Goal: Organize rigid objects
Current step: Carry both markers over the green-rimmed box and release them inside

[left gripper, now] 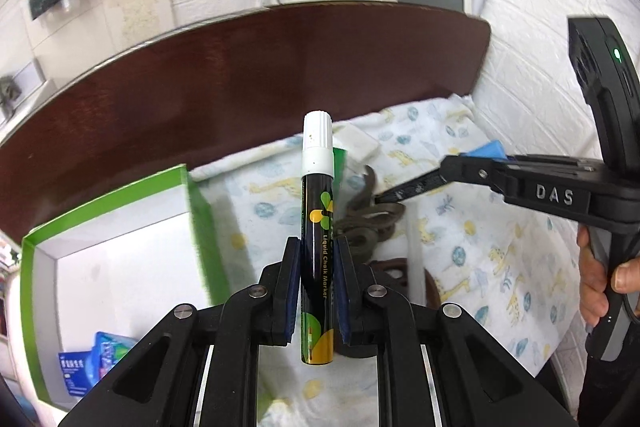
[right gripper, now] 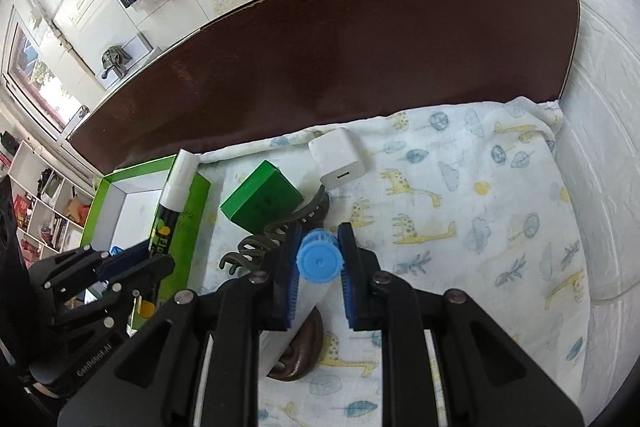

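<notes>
Fingers [left gripper: 318, 255] round upright marker [left gripper: 318, 211]

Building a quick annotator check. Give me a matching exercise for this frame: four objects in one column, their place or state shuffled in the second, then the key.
Objects
1. chalk marker
2. blue-capped tube
3. white charger cube
4. hair claw clip

Place or state
A. lying loose on the giraffe-print cloth, beside the small green box
B. clamped in the left tongs
C. resting on the cloth near the dark wooden board
D. clamped in the right tongs

Pairs: 1-B, 2-D, 3-C, 4-A
</notes>
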### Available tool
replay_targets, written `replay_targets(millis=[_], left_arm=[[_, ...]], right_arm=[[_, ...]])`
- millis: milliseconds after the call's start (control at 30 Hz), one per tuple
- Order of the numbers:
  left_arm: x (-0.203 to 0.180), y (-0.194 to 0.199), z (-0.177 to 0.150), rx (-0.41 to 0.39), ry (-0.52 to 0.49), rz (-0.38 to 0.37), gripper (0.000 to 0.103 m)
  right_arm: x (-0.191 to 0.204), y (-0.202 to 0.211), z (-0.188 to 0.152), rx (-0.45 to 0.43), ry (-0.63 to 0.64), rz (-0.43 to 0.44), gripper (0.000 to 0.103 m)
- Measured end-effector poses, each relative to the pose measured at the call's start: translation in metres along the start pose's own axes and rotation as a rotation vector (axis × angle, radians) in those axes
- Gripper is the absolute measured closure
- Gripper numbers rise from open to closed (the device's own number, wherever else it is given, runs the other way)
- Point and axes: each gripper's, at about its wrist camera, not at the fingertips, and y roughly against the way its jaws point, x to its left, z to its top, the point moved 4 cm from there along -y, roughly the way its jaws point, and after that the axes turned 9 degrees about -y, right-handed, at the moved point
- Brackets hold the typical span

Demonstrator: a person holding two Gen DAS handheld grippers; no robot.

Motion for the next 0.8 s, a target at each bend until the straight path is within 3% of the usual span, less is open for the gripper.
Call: replay_targets(millis=[233, 400, 600, 800], left_arm=[[0.031, 0.018, -0.011, -0.026, 0.057, 0.035, 0.088], [0.050, 0.031, -0.018, -0.053, 0.097, 0.056, 0.088], [0.084, 0.047, -0.035, -0.068, 0.158, 0.105, 0.088], [0.117, 0.058, -0.064, -0.057, 0.215, 0.155, 0.088]], right_arm=[[-0.003, 0.017, 0.002, -0.034, -0.024, -0.023, 0.086], [0.021, 0.042, 0.007, -0.096, 0.020, -0.009, 0.086], [0.077, 0.049, 0.003, -0.092, 0.111, 0.096, 0.086], [0.141, 0.032, -0.016, -0.023, 0.205, 0.207, 0.086]])
